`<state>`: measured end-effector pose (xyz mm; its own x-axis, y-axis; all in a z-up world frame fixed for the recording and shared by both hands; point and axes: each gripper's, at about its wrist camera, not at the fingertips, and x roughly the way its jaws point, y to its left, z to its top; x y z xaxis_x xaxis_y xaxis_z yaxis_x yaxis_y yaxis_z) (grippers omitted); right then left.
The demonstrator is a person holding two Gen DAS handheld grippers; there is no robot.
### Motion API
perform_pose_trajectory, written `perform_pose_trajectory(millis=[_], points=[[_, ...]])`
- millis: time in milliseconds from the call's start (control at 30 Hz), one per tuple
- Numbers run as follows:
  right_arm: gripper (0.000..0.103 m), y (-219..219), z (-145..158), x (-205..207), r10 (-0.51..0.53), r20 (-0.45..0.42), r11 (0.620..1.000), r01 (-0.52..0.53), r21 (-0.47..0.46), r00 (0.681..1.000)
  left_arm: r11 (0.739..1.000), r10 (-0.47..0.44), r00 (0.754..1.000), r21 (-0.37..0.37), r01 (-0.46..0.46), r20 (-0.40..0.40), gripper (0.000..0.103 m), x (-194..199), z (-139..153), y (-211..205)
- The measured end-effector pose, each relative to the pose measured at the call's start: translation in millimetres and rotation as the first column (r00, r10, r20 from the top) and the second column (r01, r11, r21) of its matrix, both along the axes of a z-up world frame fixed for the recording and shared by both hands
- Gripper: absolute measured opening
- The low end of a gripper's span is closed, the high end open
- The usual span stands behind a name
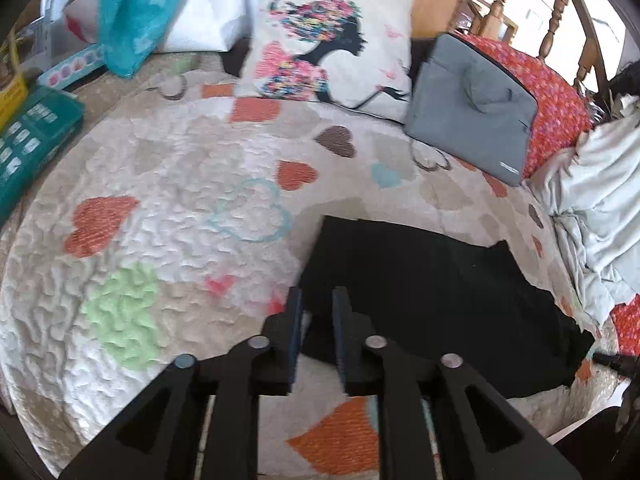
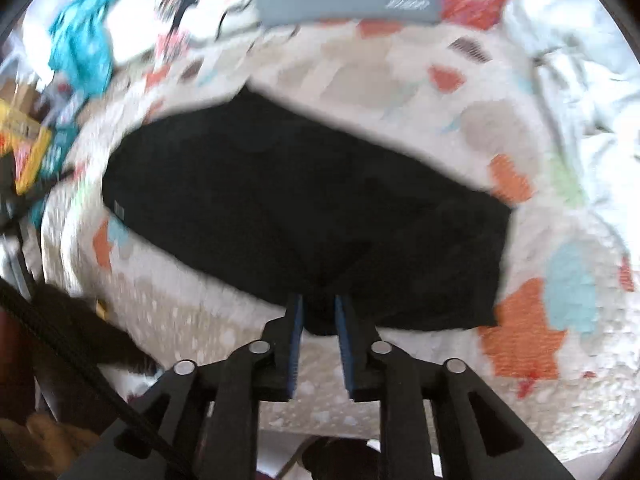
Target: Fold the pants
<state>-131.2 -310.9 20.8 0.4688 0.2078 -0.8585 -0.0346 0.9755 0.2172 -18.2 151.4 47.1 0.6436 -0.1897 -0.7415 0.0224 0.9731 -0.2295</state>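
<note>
Two black grippers with blue-padded fingers hover over folded black fabric pants (image 2: 304,208) lying flat on a heart-patterned quilt (image 1: 180,184). Left gripper (image 1: 318,300) and right gripper (image 2: 319,306) both have jaws spread, pinching nothing.

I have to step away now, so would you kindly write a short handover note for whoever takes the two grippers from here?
Left gripper: open, holding nothing, poised over the near left edge of the black pants.
Right gripper: open, empty, at the near edge of the pants.
Pants: lying flat as a compact dark shape on the heart-patterned quilt; they appear partly folded, but the right wrist view is blurred, so the layers cannot be counted.
Nearby: grey laptop sleeve and printed cushion lie beyond the pants, apart from them.
Left to do: probably grip the near edge and make the remaining fold, then smooth it.
</note>
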Motion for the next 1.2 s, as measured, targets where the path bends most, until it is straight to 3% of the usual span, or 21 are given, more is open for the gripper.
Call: perform_pose_trajectory(millis=[33, 133, 233, 367, 533, 633, 700, 800, 933, 1033, 1100, 1167, 1200], points=[[0.038, -16.1, 8.0, -1.7, -0.061, 0.023, 0.998, 0.061, 0.007, 0.998, 1.0, -0.025, 1.0, 0.01, 0.025, 0.003, 0.024, 2.7, 1.9, -13.3], [0.043, -60.8, 18.8, -4.4, -0.214, 0.044, 0.977, 0.212, 0.035, 0.976, 0.994, -0.109, 0.994, 0.032, 0.109, 0.008, 0.039, 11.4, 7.6, -56.6], [0.043, -85.7, 12.4, 1.8, -0.297, 0.015, 0.953, 0.296, 0.064, 0.955, 0.976, -0.211, 0.977, 0.048, 0.211, -0.002, 0.04, 20.5, 8.4, -106.6], [0.043, -84.2, -9.2, 14.4, -0.309, -0.028, 0.942, 0.31, 0.128, 0.951, 0.953, -0.291, 0.957, 0.095, 0.289, 0.01, 0.042, 21.8, 1.8, -148.5], [0.044, -60.5, -21.0, 26.8, -0.342, -0.004, 0.932, 0.34, 0.127, 0.94, 0.951, -0.305, 0.951, 0.043, 0.307, -0.041, 0.043, 27.0, -23.5, -154.7], [0.044, -39.4, -25.8, 38.3, -0.287, 0.011, 0.958, 0.287, 0.023, 0.958, 0.957, -0.277, 0.957, 0.066, 0.284, -0.089, 0.043, 31.5, -43.0, -150.1], [0.044, -24.4, -36.4, 42.2, -0.236, -0.056, 0.961, 0.225, -0.159, 0.97, 0.959, -0.26, 0.96, 0.091, 0.269, -0.104, 0.043, 32.7, -50.2, -146.6], [0.044, -32.4, -45.3, 28.3, -0.255, -0.114, 0.926, 0.209, -0.313, 0.96, 0.96, -0.252, 0.962, 0.097, 0.262, -0.11, 0.043, 32.1, -53.3, -140.3], [0.044, -74.5, -47.8, 7.6, -0.383, -0.182, 0.858, 0.275, -0.434, 0.906, 0.958, -0.246, 0.961, 0.121, 0.261, -0.126, 0.046, 33.7, -57.2, -138.2], [0.044, -89.1, -30.2, 4.7, -0.411, -0.117, 0.862, 0.344, -0.373, 0.904, 0.96, -0.244, 0.961, 0.107, 0.258, -0.129, 0.047, 36.2, -57.3, -137.8], [0.044, -89.3, -19.4, 9.1, -0.386, -0.088, 0.913, 0.365, -0.184, 0.918, 0.963, -0.243, 0.962, 0.089, 0.255, -0.126, 0.047, 38.0, -56.5, -137.0], [0.044, -86.6, -17.2, 19.4, -0.367, -0.081, 0.93, 0.366, -0.031, 0.927, 0.965, -0.244, 0.962, 0.072, 0.254, -0.123, 0.047, 39.1, -56.0, -138.1], [0.044, -82.9, -18.2, 27.4, -0.363, -0.075, 0.931, 0.365, 0.003, 0.929, 0.965, -0.245, 0.962, 0.067, 0.255, -0.121, 0.047, 39.3, -55.8, -138.9]])
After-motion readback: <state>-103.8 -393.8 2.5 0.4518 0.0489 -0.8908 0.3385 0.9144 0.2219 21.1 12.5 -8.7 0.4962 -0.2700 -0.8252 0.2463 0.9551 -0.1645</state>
